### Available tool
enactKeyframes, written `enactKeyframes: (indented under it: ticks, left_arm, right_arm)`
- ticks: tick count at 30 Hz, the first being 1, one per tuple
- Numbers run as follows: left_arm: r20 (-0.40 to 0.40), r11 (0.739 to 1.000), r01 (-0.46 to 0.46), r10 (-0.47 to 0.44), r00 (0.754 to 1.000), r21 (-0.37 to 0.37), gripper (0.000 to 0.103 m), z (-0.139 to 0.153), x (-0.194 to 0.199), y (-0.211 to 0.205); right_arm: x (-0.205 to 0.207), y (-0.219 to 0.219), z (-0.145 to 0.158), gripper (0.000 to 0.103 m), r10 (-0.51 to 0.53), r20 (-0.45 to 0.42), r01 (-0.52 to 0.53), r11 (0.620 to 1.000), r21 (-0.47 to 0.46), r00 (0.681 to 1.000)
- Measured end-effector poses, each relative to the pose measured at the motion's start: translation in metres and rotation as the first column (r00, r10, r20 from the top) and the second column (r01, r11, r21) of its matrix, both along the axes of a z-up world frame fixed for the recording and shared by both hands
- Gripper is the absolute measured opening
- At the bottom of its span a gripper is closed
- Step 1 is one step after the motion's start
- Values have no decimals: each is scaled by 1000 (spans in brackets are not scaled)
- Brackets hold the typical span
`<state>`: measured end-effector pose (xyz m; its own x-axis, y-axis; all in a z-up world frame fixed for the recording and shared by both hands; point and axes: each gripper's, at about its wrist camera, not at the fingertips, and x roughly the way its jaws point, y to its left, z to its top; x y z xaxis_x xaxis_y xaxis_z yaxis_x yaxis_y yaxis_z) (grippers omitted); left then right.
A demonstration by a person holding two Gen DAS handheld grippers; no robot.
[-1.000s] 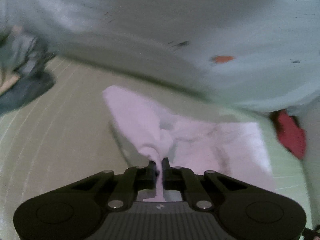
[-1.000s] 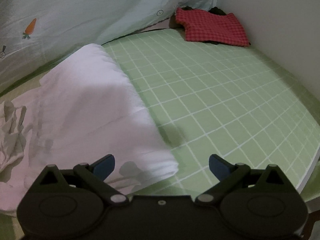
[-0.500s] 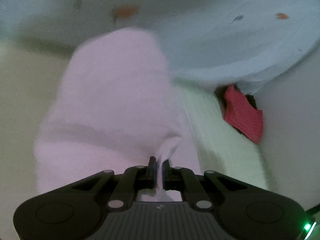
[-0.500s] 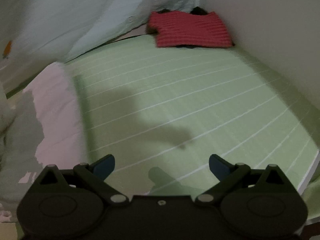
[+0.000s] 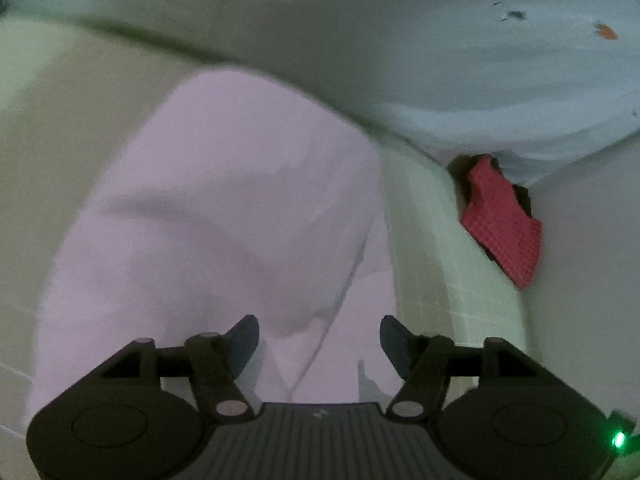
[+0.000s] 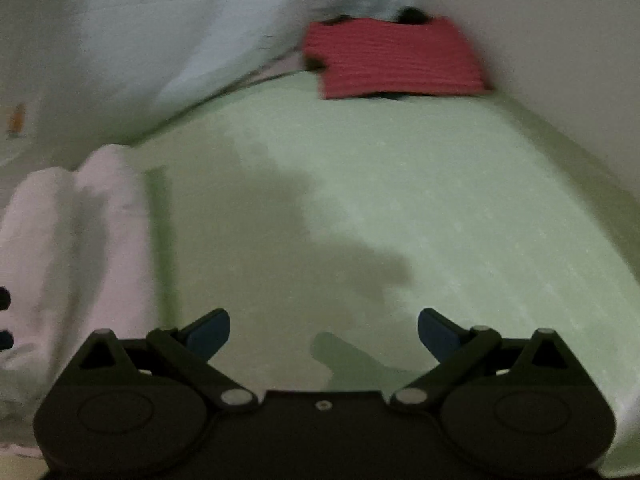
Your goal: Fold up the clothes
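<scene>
1. While the left gripper [image 5: 319,334] hangs over the white garment [image 5: 224,216], its jaws stand apart with nothing between them; the cloth lies just under and ahead of them on the green sheet [image 5: 436,248].
2. From the left wrist view, the garment fills the middle, with a fold or seam running down toward the jaws. The right wrist view shows none of that.
3. Over on the right, the right gripper [image 6: 324,330] is spread wide too, gripping nothing, above bare sheet [image 6: 420,208] and its own shadow.
4. That right view catches the garment [image 6: 72,248] only as a bunched strip at the left edge, well aside of the jaws.
5. Both views show the red cloth [image 6: 394,58] at the far corner against the wall [image 6: 560,40]; on the left view it [image 5: 502,220] sits at the right.
6. A pale blue cover [image 5: 400,60] with small orange prints rises behind; both pictures are blurred.
</scene>
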<state>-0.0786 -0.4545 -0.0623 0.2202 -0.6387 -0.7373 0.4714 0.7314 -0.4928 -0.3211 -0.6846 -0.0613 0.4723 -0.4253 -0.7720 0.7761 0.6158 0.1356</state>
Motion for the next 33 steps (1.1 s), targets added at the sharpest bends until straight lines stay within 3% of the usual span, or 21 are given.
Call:
enactKeyframes:
  ticks: [2,7,10,12,17,20,23,26,28,30,32,33]
  left_arm:
    - [74,999,-10,7,997,34,81,15,0,8]
    - [255,961,-86,17,967,263,83,21,15,32]
    - [219,944,-122,55,974,306,83,8,32,49]
    - [207,948,-110,47,977,300,83,4,36,51]
    - [180,956,-78,27,983,281,84,-3,47,53]
    - [163,961,-59,14,987,270,86,-7,54,55]
    - [146,965,-40,2,989,258,86,-12,60,57]
    - [135,973,-15,-17,991,232,86,-13,62,61]
    - [140,977,9,-40,989,214,86,-10,59,57]
    - [138,978,45,-74,988,203,87,-13,57,50]
    - [120,977,77,-103,987,199,87,-19,57,43]
    - [107,975,90,-113,988,201,88,-23,57,40]
  right_arm:
    - [20,8,6,102,55,36,-56,998,10,998]
    - [89,39,13,96,240,165,-250,968,38,957]
    - [134,52,8,85,322,228,-349,933,87,919]
    - [156,55,0,83,329,283,-382,911,157,901]
    - [197,64,-21,78,327,255,-387,891,239,910]
    - [205,65,-23,22,343,275,-414,870,267,898]
    - [206,63,-8,7,370,299,-446,860,248,880]
    - [196,40,23,5,346,393,-457,857,237,852]
    - [195,29,44,5,380,355,-451,881,144,854]
    - [199,22,48,5,420,233,-441,896,45,877]
    - [203,13,43,15,421,113,-422,906,-15,900]
    - [205,5,34,38,386,86,-389,921,20,918]
